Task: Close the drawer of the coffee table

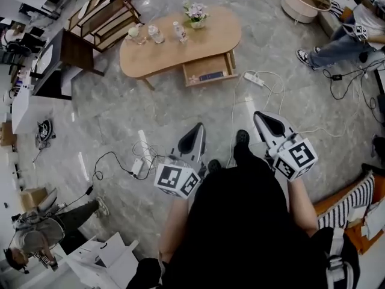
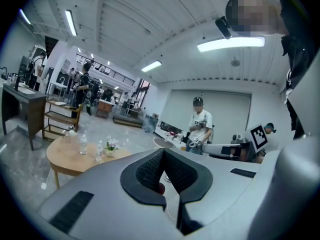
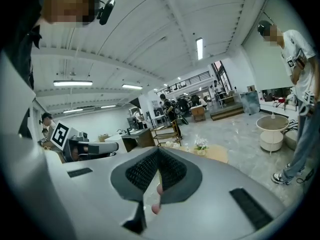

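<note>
Drawer (image 1: 197, 71) stands pulled out of the coffee table's (image 1: 174, 54) near edge, by its right end. It's probably a light, stiff wooden box on runners, best pushed flat on the front panel. Left gripper (image 1: 198, 128) and right gripper (image 1: 260, 117) are both pinched closed, empty, well apart from the table.
</note>
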{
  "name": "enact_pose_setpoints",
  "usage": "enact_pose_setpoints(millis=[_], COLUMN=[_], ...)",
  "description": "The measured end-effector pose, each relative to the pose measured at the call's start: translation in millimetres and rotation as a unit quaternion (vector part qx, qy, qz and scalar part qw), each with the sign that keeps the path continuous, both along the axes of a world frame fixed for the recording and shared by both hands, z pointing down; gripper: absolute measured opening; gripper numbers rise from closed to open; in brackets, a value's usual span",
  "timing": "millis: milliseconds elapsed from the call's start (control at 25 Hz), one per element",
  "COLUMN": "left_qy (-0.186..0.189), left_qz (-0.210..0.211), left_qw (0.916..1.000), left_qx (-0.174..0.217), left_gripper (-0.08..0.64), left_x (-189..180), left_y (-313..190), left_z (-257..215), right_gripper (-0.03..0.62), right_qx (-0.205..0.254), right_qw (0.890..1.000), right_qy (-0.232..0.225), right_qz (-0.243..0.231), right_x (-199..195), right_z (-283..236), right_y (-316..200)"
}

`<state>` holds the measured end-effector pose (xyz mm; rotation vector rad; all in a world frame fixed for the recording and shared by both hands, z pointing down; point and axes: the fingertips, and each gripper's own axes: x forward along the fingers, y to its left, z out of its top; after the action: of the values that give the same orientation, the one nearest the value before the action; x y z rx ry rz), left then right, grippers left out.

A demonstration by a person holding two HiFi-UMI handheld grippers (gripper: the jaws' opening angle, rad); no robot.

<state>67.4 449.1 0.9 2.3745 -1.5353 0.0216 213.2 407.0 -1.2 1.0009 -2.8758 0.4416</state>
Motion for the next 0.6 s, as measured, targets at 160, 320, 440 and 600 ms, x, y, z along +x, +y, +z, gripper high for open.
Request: enact_pose_setpoints(millis=[160,320,440,600], left_qy=[-0.007,-0.015,-0.017,-0.017], left_qz=[-0.016,-0.037,-0.055,-0.075], left_qw=[0.9998,0.9989,0.9973,0.9948], left_qx=[-0.008,-0.024,-0.045,-0.067], left_gripper=[0.012,0.012,0.012,0.012], left_x=[21.9,30.1,27.1,15.2], left_y=[-24.7,-40.7,-43.0,-50.0], left_z=[4.0,13.7,23.2,33.2], right_gripper=[0.012,0.012,0.012,0.012], right_qx=[-0.008,-0.021,-0.036,-0.05], right_qw=[1.0,0.999,0.998,0.997], right_qy=[0.004,0.011,0.015,0.026], right_qz=[-0.022,-0.035,-0.043,-0.049], right_x=[17.7,29.8,30.5,22.7], right_z=[6.9,20.9,30.9,43.7], right_y=[-33.8,-63.6,-76.9,-92.7])
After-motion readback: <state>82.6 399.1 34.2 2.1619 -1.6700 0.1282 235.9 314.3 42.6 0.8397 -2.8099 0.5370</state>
